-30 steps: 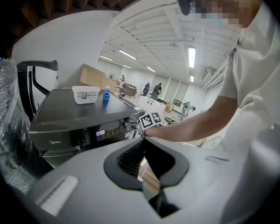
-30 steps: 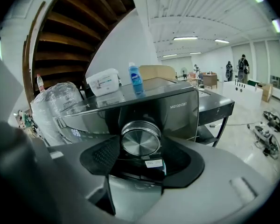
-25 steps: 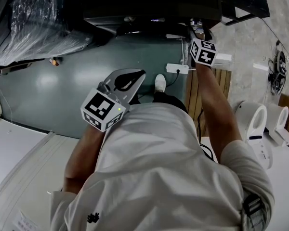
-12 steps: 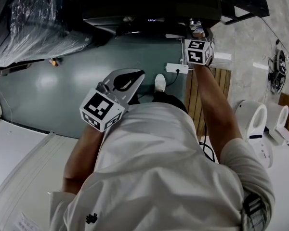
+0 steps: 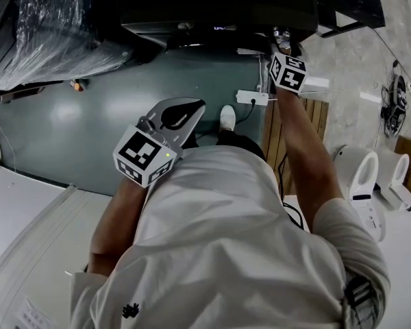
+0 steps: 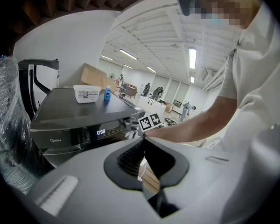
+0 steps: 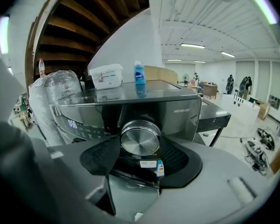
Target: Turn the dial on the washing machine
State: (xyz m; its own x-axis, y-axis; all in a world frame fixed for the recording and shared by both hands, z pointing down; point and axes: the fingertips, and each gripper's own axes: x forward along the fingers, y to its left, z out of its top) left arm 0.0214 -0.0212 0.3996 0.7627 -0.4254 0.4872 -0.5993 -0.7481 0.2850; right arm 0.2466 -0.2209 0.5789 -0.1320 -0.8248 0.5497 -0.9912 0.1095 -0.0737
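1. The dial [image 7: 140, 137], a round brushed-metal knob, is sitting on the front control panel of the washing machine [image 7: 182, 107], to the right of the lit display [image 7: 72, 123].
2. The right gripper [image 7: 140, 148] is clamping the dial. Its two dark pads are pressing against the knob's left and right sides, and the knob's flat face is showing between them.
3. In the head view, the right gripper [image 5: 281, 43] is reaching out at the end of a stretched arm to the machine's front edge, with its marker cube facing up.
4. The left gripper [image 6: 143, 141] is carrying nothing. Its jaws are meeting at the tips, and only a sliver of wooden slats [image 6: 149, 177] is showing through the narrow gap lower down.
5. In the head view, the left gripper [image 5: 181, 113] is hovering over the green floor [image 5: 68, 122], close in front of the person's chest and well apart from the machine.
6. A white tub [image 7: 106, 76] and a blue bottle [image 7: 139, 73] are standing near each other on the machine's dark lid.
7. In the left gripper view, the display is showing the digits 0:58.
8. A bulky plastic-wrapped object [image 7: 53, 94] is standing just beside the machine, on its left side.
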